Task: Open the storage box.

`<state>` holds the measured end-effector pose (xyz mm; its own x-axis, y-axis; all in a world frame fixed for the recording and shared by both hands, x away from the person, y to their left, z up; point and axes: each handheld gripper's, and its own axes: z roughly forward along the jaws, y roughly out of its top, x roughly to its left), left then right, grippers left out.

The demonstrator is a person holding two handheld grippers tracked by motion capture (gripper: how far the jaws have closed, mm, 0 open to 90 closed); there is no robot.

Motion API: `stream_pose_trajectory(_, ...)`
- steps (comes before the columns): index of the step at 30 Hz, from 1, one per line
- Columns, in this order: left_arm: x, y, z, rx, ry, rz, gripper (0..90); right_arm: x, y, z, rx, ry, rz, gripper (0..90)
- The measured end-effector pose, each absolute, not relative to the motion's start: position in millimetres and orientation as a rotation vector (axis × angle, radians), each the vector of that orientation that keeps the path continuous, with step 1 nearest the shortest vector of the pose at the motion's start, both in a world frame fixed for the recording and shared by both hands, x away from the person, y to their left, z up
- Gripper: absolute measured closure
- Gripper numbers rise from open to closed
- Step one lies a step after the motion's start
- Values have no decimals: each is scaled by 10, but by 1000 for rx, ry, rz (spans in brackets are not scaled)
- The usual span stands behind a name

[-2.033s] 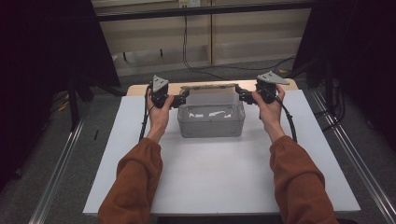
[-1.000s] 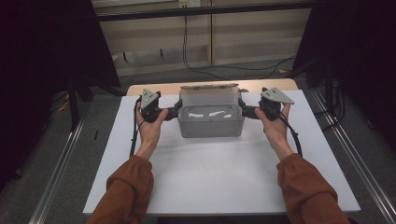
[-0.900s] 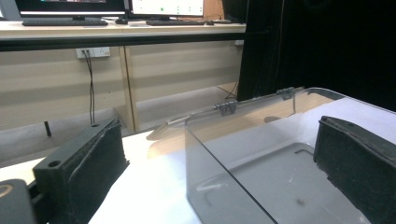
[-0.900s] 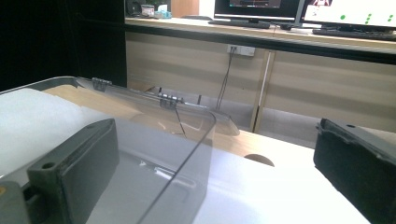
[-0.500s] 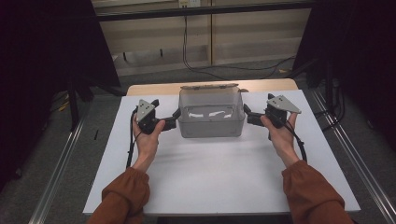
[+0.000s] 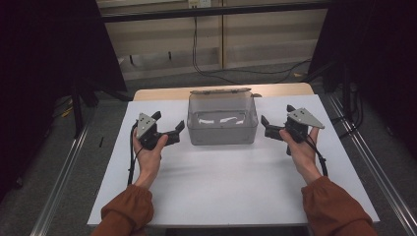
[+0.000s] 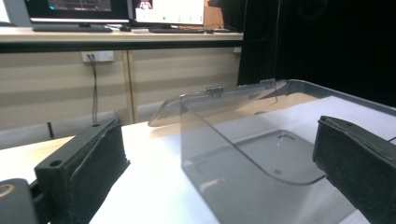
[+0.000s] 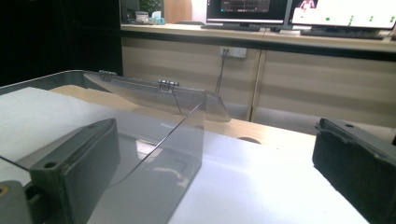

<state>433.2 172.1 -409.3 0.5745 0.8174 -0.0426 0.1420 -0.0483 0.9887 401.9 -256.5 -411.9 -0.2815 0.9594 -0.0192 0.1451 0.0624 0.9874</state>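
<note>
Both grippers spread wide beside a clear box

The left gripper (image 6: 171,132) at 9 o'clock and the right gripper (image 6: 269,129) at 3 o'clock flank, untouching, the smoky transparent box (image 6: 222,127) mid-table (image 6: 231,187), lid hinged back; no readable writing.

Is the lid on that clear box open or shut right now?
Open: the clear box has its hinged lid swung back behind the far rim, leaving the top uncovered.
</note>
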Motion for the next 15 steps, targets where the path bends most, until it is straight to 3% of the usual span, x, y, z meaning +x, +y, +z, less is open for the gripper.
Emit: stream_pose_trajectory(15,4114,1885,-4106,1528,880,665,24,3768,-2588,-4133,1114,1528,1305,6)
